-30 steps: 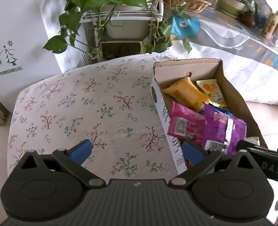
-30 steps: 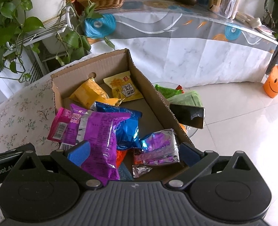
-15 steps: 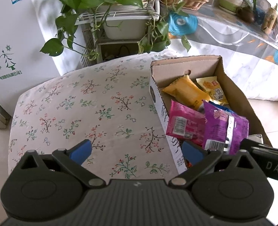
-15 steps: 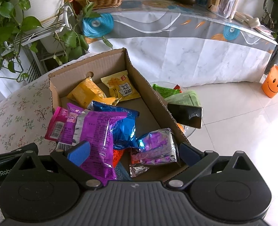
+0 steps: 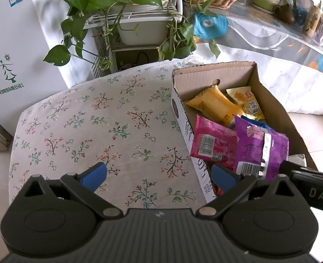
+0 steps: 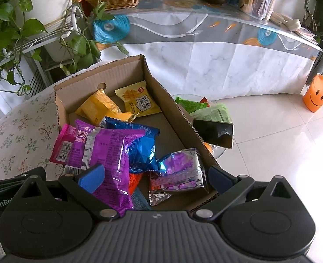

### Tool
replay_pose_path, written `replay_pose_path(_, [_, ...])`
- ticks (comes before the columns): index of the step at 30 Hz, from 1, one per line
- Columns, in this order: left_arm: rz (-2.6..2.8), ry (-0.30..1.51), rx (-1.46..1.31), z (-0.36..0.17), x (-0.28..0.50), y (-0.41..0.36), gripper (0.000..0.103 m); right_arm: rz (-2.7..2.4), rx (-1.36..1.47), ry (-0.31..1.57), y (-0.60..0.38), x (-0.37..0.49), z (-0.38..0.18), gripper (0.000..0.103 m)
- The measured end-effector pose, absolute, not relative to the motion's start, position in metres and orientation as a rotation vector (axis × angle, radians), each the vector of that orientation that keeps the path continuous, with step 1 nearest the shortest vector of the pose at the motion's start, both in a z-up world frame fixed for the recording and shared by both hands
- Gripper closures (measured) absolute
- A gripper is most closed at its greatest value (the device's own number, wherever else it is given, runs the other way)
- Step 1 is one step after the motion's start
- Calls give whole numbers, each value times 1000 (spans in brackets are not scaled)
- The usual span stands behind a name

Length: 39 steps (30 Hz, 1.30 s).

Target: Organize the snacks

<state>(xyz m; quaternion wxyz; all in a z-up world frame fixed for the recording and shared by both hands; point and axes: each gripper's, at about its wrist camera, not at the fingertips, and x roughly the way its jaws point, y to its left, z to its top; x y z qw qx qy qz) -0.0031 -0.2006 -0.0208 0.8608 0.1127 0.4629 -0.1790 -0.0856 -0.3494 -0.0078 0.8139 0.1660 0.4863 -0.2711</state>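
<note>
A cardboard box (image 5: pixel 216 74) (image 6: pixel 117 72) stands on the right part of a floral-cloth table (image 5: pixel 95 120). In it lie a yellow packet (image 6: pixel 100 107), a small yellow biscuit packet (image 6: pixel 139 102), a pink packet (image 5: pixel 214 144), a large purple bag (image 6: pixel 106 153), a blue bag (image 6: pixel 143 144) and a silver-purple packet (image 6: pixel 179 171). My left gripper (image 5: pixel 159 175) is open and empty, above the cloth at the box's near left wall. My right gripper (image 6: pixel 154 177) is open and empty, above the near end of the box.
A plant stand with trailing leaves (image 5: pixel 128 22) is behind the table. A long covered table (image 6: pixel 205 43) with a basket and jars is at the back. A small glass table with green packets (image 6: pixel 205 109) and a dark phone (image 6: pixel 214 132) is right of the box. An orange smiley cup (image 6: pixel 319 94) stands on the floor.
Both grippers have pulled back and up a little, so the box shows slightly farther away. The packets have not moved. Both grippers stay open.
</note>
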Motion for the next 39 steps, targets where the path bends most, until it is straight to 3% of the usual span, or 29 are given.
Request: replay_pose_path(39, [-342, 965, 279, -21, -5, -181, 2, -513, 350, 1012, -335, -84, -14, 0])
